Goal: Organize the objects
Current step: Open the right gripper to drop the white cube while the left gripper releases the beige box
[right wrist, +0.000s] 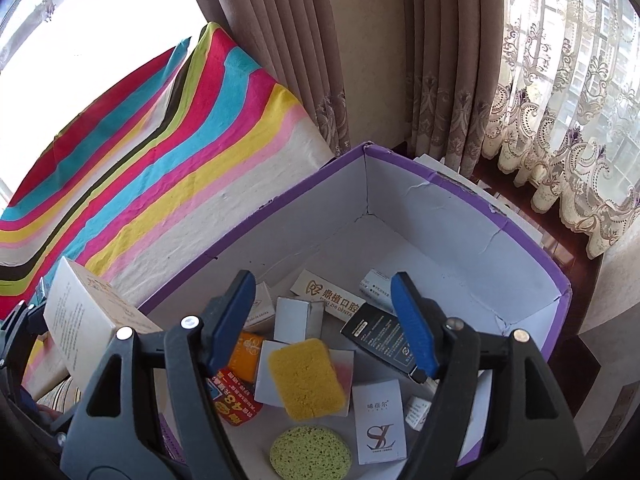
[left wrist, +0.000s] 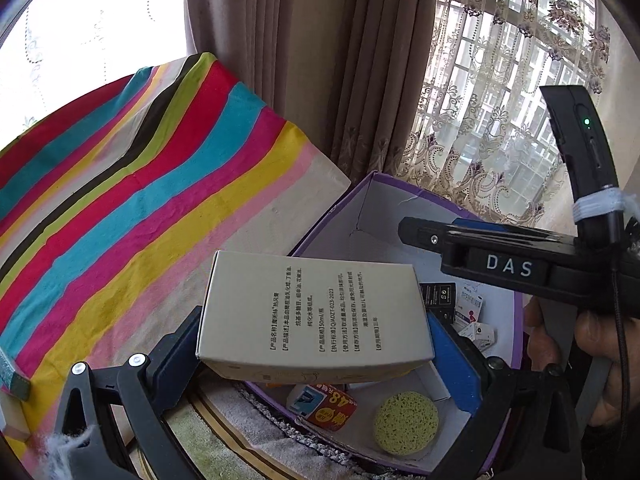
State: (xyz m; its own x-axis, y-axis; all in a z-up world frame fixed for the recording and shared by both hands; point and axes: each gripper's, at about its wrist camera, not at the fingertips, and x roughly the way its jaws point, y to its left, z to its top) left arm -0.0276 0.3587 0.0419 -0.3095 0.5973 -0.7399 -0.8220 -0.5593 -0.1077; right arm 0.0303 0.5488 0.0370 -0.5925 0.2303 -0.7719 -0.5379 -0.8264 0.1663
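left gripper (left wrist: pixel 316 344) clamped on beige carton (left wrist: pixel 316 312) mid-frame above purple bin (right wrist: pixel 440 184); right gripper (right wrist: pixel 324 320) spread, empty; could drop outside rim if released early.

Right gripper (right wrist: pixel 326 320), black frame with blue finger pads, fills the bottom of the frame, jaws spread wide over the purple-rimmed white cardboard box (right wrist: pixel 472 208). Inside the box: yellow rectangular sponge (right wrist: pixel 306 378), round green sponge (right wrist: pixel 310 454), black printed packet (right wrist: pixel 380 334), white SZ card (right wrist: pixel 378 426). Beige printed carton (right wrist: pixel 86 326) at left edge, tilted. Striped multicolour cloth (right wrist: pixel 160 168) upper left.
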